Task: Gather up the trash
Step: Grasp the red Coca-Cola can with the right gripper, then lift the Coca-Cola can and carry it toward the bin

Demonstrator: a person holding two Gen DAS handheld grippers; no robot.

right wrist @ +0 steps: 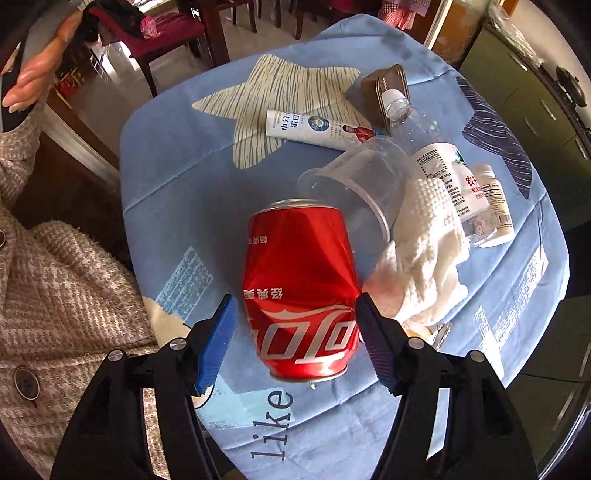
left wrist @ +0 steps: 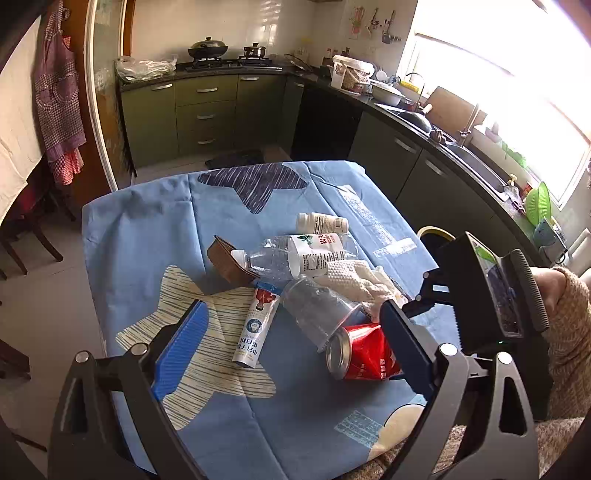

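A dented red cola can (right wrist: 299, 288) lies on the blue tablecloth (right wrist: 184, 184). My right gripper (right wrist: 297, 343) points down over it, open, with the can between its fingers and a thin gap at the blue pad (right wrist: 218, 343). Behind the can lie a clear plastic cup (right wrist: 358, 184), a white cloth (right wrist: 424, 251), a water bottle (right wrist: 424, 140), a white pill bottle (right wrist: 495, 206), a white tube (right wrist: 317, 129) and a brown box (right wrist: 384, 88). My left gripper (left wrist: 295, 347) hangs open above the tube (left wrist: 255, 332) and can (left wrist: 365, 354), holding nothing.
A person in a tweed coat (right wrist: 66, 295) sits at the table's near edge. Green kitchen cabinets (left wrist: 207, 110) and a counter with a sink (left wrist: 461, 147) run behind and to the right. A yellow-rimmed bin (left wrist: 436, 232) stands past the table's right edge. Dark wooden chairs (right wrist: 166, 33) stand on the other side.
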